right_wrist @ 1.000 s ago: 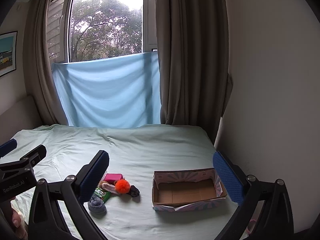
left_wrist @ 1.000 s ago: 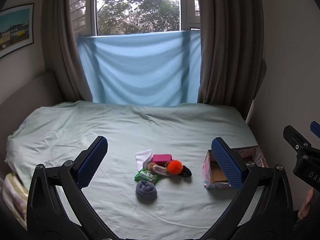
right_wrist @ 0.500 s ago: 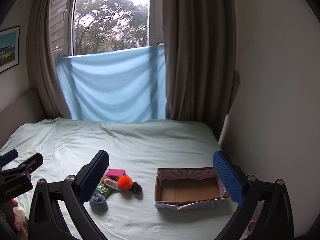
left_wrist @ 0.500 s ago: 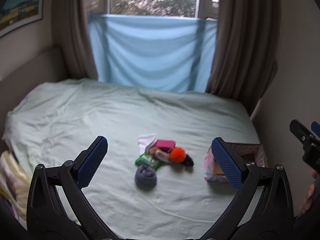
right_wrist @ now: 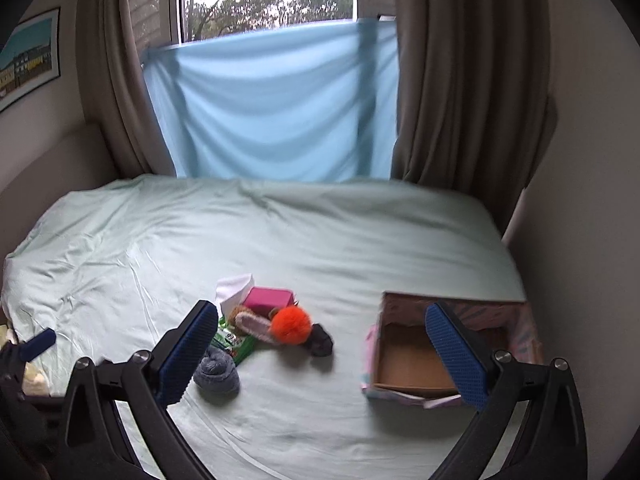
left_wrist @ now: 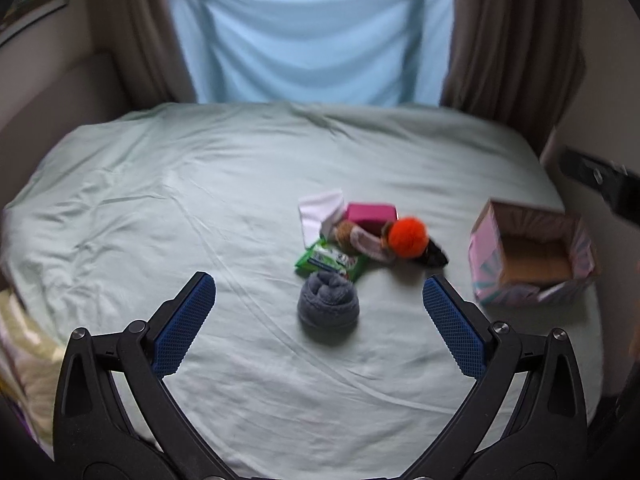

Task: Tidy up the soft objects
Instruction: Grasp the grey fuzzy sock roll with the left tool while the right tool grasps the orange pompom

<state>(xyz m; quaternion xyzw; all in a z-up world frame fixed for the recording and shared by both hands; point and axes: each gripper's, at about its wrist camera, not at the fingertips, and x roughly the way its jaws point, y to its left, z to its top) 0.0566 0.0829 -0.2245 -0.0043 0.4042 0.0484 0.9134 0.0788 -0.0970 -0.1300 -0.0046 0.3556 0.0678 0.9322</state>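
Note:
A small pile of soft things lies mid-bed: a rolled grey sock [left_wrist: 328, 307] [right_wrist: 216, 372] nearest me, a green packet [left_wrist: 330, 261], an orange pom-pom [left_wrist: 408, 237] [right_wrist: 291, 325], a pink pouch [left_wrist: 370, 213], a white cloth [left_wrist: 320, 211], a dark item [left_wrist: 434, 256]. An open, empty pink patterned box [left_wrist: 532, 258] [right_wrist: 448, 354] stands to their right. My left gripper [left_wrist: 319, 320] is open and empty, above the bed just short of the grey sock. My right gripper [right_wrist: 320, 354] is open and empty, between the pile and the box.
The bed has a wrinkled pale green sheet [left_wrist: 200, 200]. A blue cloth [right_wrist: 272, 108] and brown curtains [right_wrist: 468, 80] hang at the window behind. A wall runs along the bed's right side. Yellowish bedding [left_wrist: 24, 364] lies at the left edge.
Both grippers have moved forward and tilted down toward the bed. The pile and the box now look closer. Both stay open.

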